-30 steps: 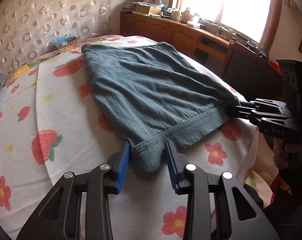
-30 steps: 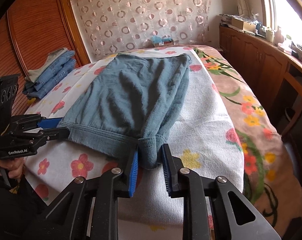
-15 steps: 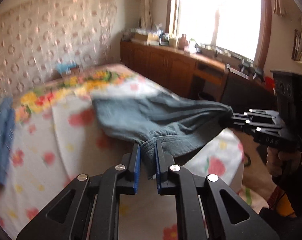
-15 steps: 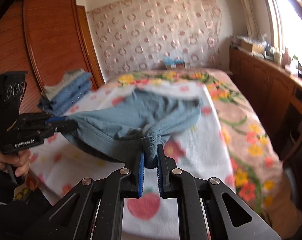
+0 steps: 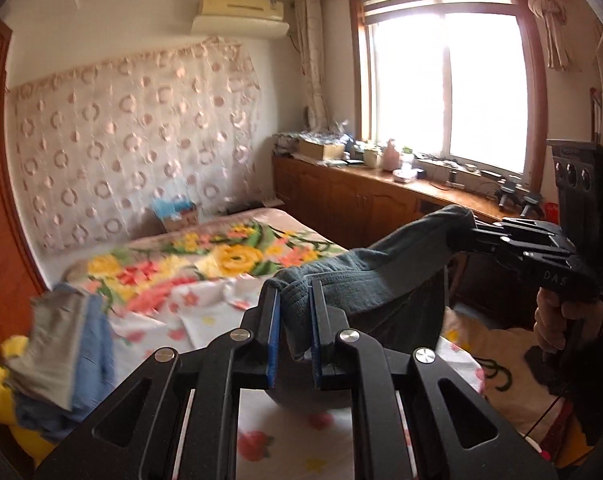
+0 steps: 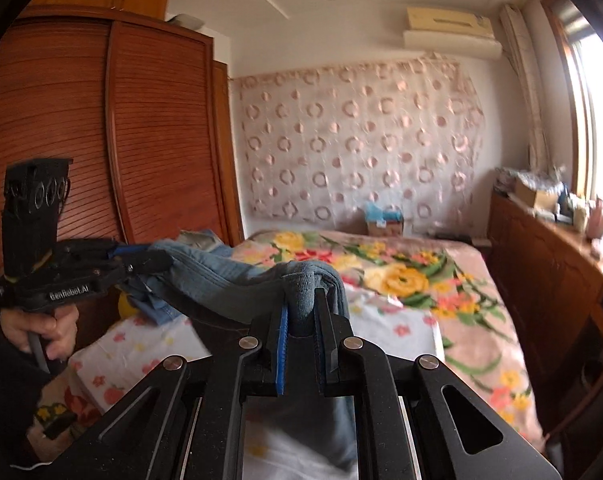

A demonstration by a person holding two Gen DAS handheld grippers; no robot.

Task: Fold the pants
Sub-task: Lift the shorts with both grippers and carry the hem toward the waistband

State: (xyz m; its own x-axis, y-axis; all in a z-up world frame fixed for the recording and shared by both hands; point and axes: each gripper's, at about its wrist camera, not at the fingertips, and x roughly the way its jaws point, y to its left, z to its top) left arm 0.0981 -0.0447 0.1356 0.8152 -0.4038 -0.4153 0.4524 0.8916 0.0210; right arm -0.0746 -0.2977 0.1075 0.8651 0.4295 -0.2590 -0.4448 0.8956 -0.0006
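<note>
Lifted since a second ago: pants (image 5: pixel 385 276), soft grey-blue knit with a ribbed hem, now clear of the bed (image 5: pixel 205 264) and slung between your two grippers. Left gripper (image 5: pixel 295 320) fingers clamp one bunched corner; right gripper (image 6: pixel 301 320) fingers clamp the other. Floral bedspread lies open beyond; folded denim stack (image 5: pixel 61 356) sits at its left edge

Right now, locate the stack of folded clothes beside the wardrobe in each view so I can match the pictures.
Left wrist view: stack of folded clothes at the lower left edge, on the bed.
Right wrist view: left of centre, mostly hidden behind the pants and left gripper.
Shared landmark: air conditioner.
</note>
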